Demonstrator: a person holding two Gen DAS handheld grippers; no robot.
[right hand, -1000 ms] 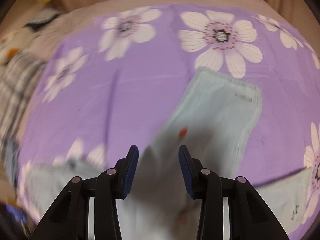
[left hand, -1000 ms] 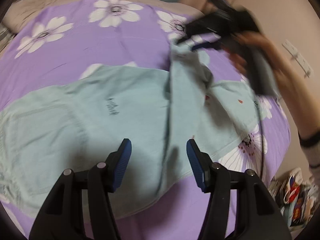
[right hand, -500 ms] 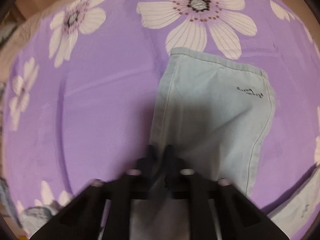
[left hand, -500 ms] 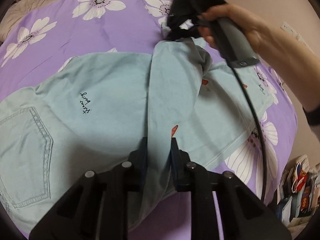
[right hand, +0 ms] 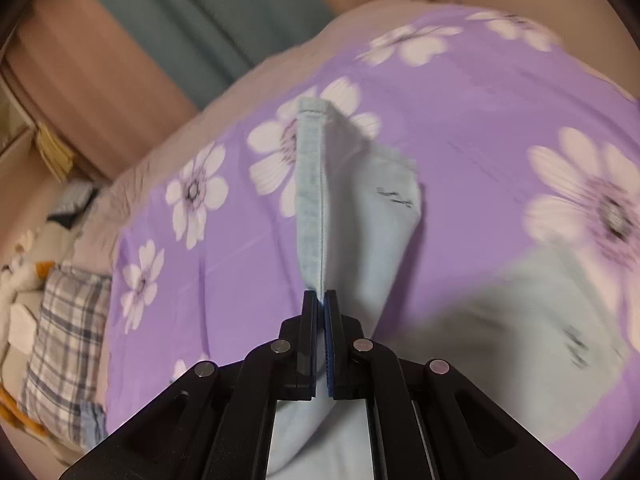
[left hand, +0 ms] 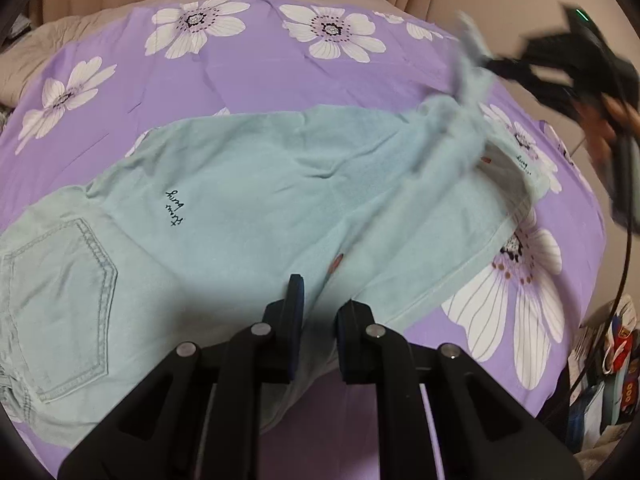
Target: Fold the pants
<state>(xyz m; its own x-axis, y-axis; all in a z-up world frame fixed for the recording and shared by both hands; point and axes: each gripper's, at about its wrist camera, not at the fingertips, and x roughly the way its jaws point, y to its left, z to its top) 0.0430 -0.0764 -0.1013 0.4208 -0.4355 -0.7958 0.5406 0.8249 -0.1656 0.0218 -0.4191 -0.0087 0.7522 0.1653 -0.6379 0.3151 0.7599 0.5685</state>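
Note:
Pale mint pants [left hand: 260,184] lie spread across the purple flowered bedspread [left hand: 260,68], back pocket [left hand: 60,304] at the left. My left gripper [left hand: 320,296] sits low over the near edge, shut on a bunched fold of the pants. At the upper right the right gripper [left hand: 494,65], blurred and held by a hand [left hand: 600,128], holds up one leg end. In the right wrist view the right gripper [right hand: 322,298] is shut on the leg's hem edge [right hand: 310,200], and the leg [right hand: 372,232] hangs off it above the bedspread [right hand: 480,120].
A plaid pillow [right hand: 64,344] and soft toys lie at the bed's left side. Curtains [right hand: 180,32] hang behind the bed. A black cable [left hand: 624,280] trails from the right gripper. Bags and clutter [left hand: 612,352] stand beside the bed's right edge.
Both grippers went from open to shut on the pants. The right one then swung to the right in the left wrist view, lifting the leg end off the bed. The left one barely moved.

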